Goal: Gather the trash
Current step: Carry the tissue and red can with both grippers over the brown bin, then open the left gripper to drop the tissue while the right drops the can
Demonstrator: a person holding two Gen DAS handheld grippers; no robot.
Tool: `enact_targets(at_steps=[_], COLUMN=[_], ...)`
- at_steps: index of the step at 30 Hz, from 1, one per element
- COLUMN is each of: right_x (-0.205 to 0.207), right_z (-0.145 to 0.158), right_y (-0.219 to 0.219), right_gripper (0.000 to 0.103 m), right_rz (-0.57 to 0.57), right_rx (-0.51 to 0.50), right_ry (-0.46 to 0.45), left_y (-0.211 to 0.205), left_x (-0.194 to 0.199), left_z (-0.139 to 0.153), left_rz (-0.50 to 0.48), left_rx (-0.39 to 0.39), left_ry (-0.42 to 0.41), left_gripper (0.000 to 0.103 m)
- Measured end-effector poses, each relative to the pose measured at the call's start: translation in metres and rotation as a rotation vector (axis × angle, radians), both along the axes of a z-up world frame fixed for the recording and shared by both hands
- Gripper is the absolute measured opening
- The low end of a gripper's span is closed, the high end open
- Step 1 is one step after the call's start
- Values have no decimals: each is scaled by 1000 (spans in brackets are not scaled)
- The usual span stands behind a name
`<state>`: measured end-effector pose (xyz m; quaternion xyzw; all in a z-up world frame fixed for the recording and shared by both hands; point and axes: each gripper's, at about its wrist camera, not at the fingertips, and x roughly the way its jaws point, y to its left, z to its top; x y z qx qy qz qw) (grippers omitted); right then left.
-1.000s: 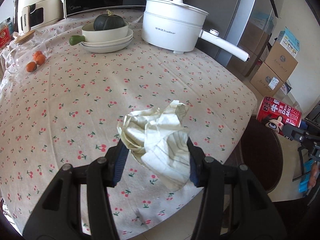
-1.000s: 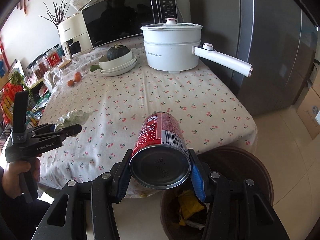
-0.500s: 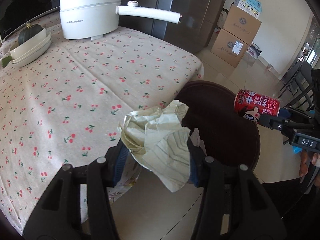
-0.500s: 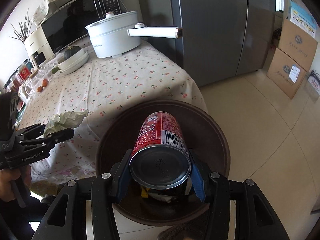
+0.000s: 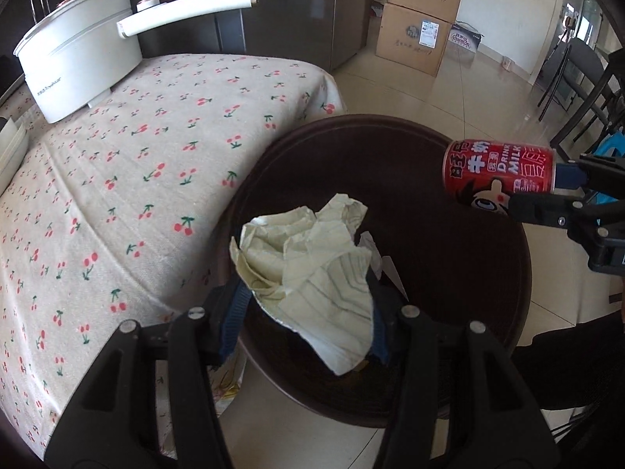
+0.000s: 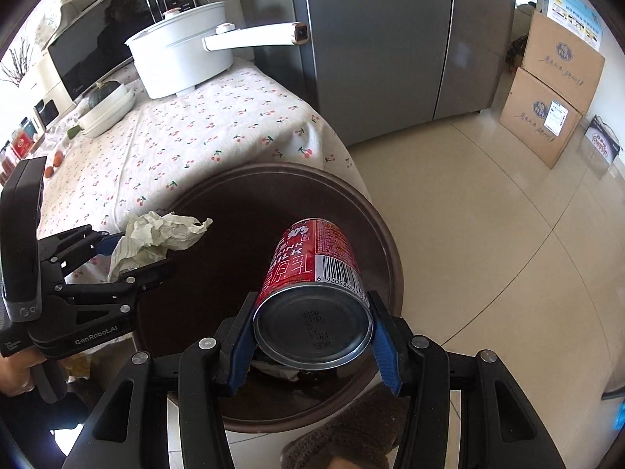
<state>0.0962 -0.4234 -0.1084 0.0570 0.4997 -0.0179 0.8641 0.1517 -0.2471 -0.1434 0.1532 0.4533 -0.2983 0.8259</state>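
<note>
Two cardboard boxes, one red can, one crumpled wrapper

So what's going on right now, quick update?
Left gripper shut on crumpled paper, right gripper shut on red can. Both above brown bin. Nothing in the way.

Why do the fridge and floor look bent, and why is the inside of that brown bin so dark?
Both wrist views use fisheye lenses, so straight lines bow: the fridge edges and floor tiles curve in the right wrist view, the table bulges in the left. Corners go black. Daylight glares off the floor, while the deep bin sits in shadow. Both views are sharp.
</note>
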Motion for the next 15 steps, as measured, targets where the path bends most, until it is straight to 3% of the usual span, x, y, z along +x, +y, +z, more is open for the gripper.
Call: enact_targets(at_steps=[3,8,11,15], right_x=[6,16,23,32], right_z=[-7,-17,-25,-33], right_y=[-4,-6,-5,-4], right_gripper=[54,53,54,54], right_rz=[-14,-18,-11,-2], right_rx=[-8,-29,-38,-39], right_ry=[20,49,70,96], left_y=[-6,-17,-19,-9], left_x=[4,1,-6,-7], left_z=[-7,-13,-8,0], left_rz=[8,-26,-36,-14], left_rx=[19,36,62,67], left_ry=[-11,-17,-46,-42], left_gripper=[60,83,92,94])
